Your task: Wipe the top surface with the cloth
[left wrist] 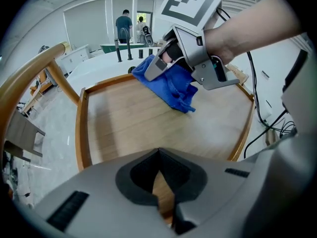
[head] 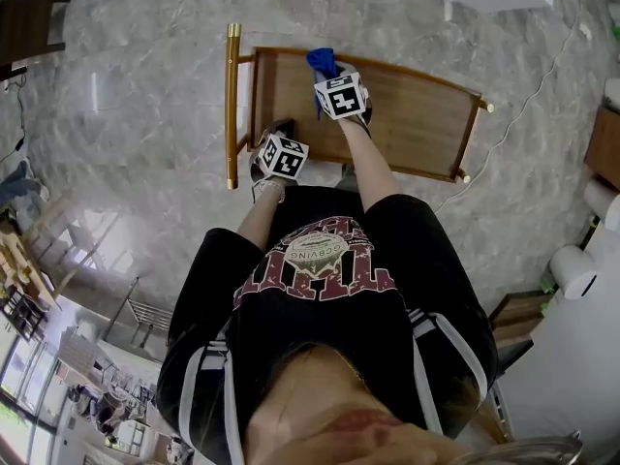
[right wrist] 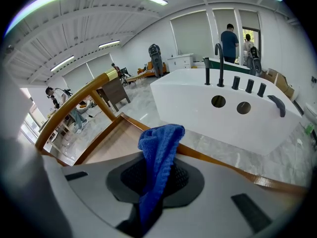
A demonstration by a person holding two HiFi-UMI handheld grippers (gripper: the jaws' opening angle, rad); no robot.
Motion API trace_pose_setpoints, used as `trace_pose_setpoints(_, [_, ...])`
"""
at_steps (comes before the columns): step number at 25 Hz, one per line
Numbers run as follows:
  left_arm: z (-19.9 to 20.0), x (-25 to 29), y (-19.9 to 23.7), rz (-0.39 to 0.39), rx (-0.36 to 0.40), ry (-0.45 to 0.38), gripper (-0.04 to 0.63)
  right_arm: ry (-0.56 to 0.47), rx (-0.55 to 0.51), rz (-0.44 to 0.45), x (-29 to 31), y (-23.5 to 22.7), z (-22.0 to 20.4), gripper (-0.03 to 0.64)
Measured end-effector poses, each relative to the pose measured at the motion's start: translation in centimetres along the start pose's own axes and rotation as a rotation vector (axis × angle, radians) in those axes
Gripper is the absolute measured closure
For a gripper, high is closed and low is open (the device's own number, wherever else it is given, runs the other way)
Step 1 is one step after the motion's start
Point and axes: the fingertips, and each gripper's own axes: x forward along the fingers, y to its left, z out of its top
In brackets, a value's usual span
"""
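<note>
The wooden top [head: 412,114] with a raised rim lies in front of me. My right gripper [head: 327,77] is over its far left part, shut on a blue cloth [head: 323,62]. In the left gripper view the cloth [left wrist: 171,87] hangs from the right gripper [left wrist: 161,66] and its lower folds touch the wood [left wrist: 129,125]. From the right gripper view the cloth [right wrist: 159,148] sticks up between the jaws of the right gripper [right wrist: 156,175]. My left gripper [head: 280,129] hovers at the near left rim. Its jaws [left wrist: 158,152] are shut and hold nothing.
A gold handle bar [head: 232,105] runs along the top's left side. A white bathtub [right wrist: 228,108] with black taps stands just beyond the far rim. A cable [head: 523,105] trails over the marble floor at the right. People stand far back in the room.
</note>
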Motion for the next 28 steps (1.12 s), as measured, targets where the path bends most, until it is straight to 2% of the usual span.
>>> trace_pose_setpoints(28, [0.1, 0.0, -0.2, 0.068, -0.016, 0.054, 0.548, 0.006, 0.038, -0.054, -4.3, -5.9, -3.2, 0.560])
